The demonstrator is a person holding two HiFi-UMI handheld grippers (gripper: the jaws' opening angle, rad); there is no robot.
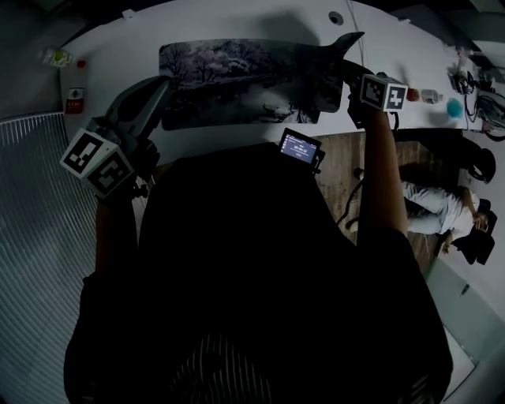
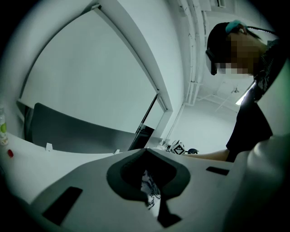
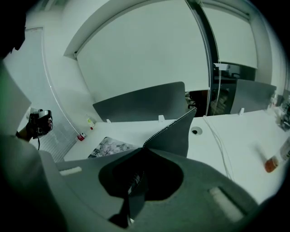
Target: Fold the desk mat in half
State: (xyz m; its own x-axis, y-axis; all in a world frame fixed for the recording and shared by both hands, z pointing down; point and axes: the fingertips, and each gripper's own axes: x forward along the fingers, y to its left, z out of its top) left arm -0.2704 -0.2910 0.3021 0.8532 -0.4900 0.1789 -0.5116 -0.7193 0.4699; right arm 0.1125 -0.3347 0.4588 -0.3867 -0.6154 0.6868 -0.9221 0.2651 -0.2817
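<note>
The desk mat (image 1: pixel 245 83), printed with a dark tree landscape, lies across the white table (image 1: pixel 237 24). My left gripper (image 1: pixel 160 85) is at its left end, shut on the mat's edge. In the left gripper view a strip of the printed mat (image 2: pixel 148 188) shows between the closed jaws of that gripper (image 2: pixel 152 199). My right gripper (image 1: pixel 352 72) is shut on the right end, whose corner (image 1: pixel 348 39) is lifted off the table. The right gripper view shows the mat's grey underside (image 3: pixel 174 133) rising from that gripper (image 3: pixel 133 195), with the printed face (image 3: pixel 108 147) flat beyond.
A small screen device (image 1: pixel 300 147) hangs at the person's chest. A bottle (image 1: pixel 57 57) and a red-labelled item (image 1: pixel 73 101) sit at the table's left end. Cables and small clutter (image 1: pixel 465 87) crowd the right end. Grey dividers (image 3: pixel 140 104) stand behind the table.
</note>
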